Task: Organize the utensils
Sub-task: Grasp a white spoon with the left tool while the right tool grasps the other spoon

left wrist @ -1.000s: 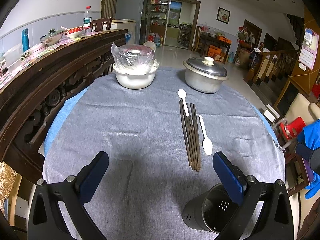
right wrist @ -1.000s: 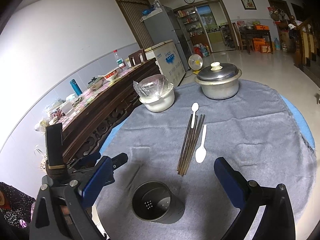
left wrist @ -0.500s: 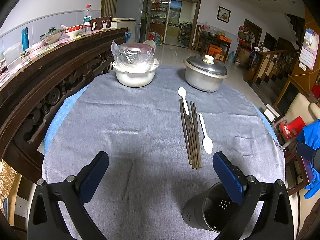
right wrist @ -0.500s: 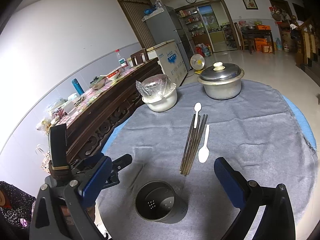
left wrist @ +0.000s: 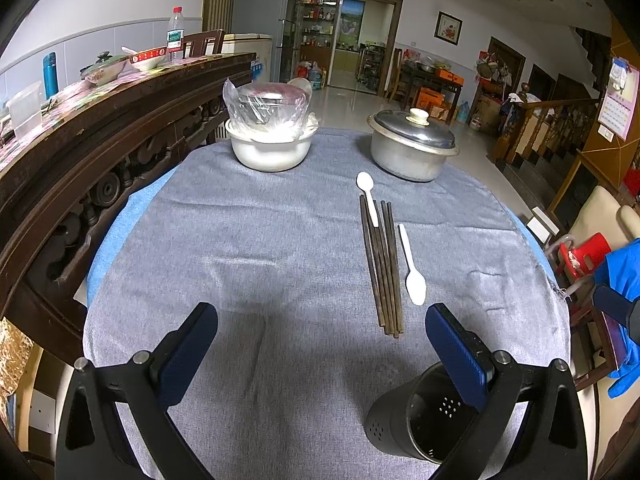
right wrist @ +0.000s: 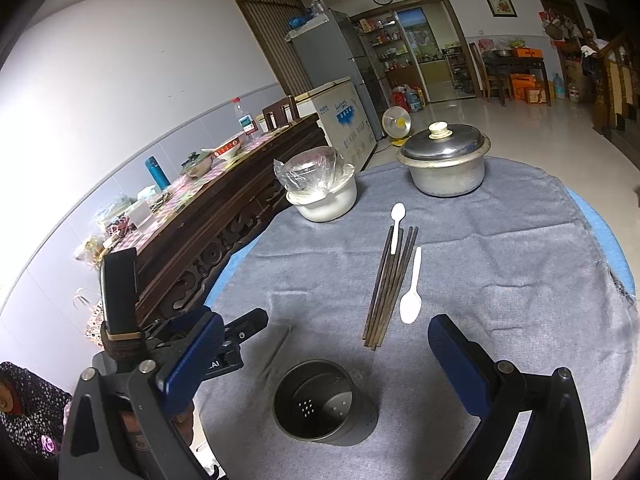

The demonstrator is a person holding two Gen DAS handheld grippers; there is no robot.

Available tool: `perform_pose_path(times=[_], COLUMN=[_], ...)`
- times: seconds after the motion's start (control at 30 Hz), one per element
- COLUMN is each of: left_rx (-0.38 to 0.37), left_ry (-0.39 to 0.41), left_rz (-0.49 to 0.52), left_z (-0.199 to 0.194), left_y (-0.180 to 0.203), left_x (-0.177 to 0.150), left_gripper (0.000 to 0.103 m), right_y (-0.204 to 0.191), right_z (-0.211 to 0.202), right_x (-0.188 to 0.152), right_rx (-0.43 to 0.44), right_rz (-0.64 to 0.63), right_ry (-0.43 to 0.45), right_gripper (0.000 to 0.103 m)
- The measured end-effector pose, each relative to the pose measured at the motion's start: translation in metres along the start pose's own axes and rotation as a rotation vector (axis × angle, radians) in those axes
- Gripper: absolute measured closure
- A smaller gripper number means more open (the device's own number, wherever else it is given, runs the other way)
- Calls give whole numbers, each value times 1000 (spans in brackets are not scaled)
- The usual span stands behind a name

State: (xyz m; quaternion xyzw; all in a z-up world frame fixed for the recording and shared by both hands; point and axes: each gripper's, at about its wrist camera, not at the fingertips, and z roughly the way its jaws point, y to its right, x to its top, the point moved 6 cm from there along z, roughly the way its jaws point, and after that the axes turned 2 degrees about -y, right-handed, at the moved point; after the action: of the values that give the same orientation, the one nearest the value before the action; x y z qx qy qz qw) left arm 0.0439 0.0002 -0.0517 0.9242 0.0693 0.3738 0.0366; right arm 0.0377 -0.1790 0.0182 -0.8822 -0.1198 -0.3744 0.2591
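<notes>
Over at the left edge of the round table, just the carved wooden sideboard butting up against it, with a white bowl under plastic wrap at the far side.

Left gripper hanging above the near-left part of the grey cloth, spread wide, nothing between the blue pads, not touching anything. Same gripper visible from the right wrist view, low over the near-left edge.

Middle-right of the table: bundle of dark chopsticks lying flat, running from near edge toward far edge. One white spoon lying partly on top of the far ends, bowl end pointing at the lidded metal pot. Second white spoon just beside the chopsticks on their right, bowl end toward the near edge.

Dark perforated utensil holder standing upright at the near edge, right of centre, looks empty inside.

Right gripper hovering right above that holder, also gaping wide, gripping nothing, pads clear of the rim.
</notes>
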Motion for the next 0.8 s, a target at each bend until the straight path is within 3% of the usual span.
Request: perform_pose_path(times=[0.37,0.5,0.63,0.7,0.8], left_rx=[-7,-14,-4,22,47], left_ry=[-13,-66,-177,-196,-212], left_rz=[-12,-58,-160,-173,-168], left_z=[5,21,42,51,60], left_y=[-5,-23,-48,-58,-65], left_x=[-3,-7,-19,-22,-23], left_gripper=[0,0,0,0,0], right_y=[3,20,63,90,115], right_z=[3,8,31,53,87], right_x=[0,4,6,5,8], right_rx=[15,0,-26,-52,-66], right_rz=[13,45,145,212,255], right_ry=[-15,-40,-125,-198,-291], right_gripper=[0,0,0,0,9])
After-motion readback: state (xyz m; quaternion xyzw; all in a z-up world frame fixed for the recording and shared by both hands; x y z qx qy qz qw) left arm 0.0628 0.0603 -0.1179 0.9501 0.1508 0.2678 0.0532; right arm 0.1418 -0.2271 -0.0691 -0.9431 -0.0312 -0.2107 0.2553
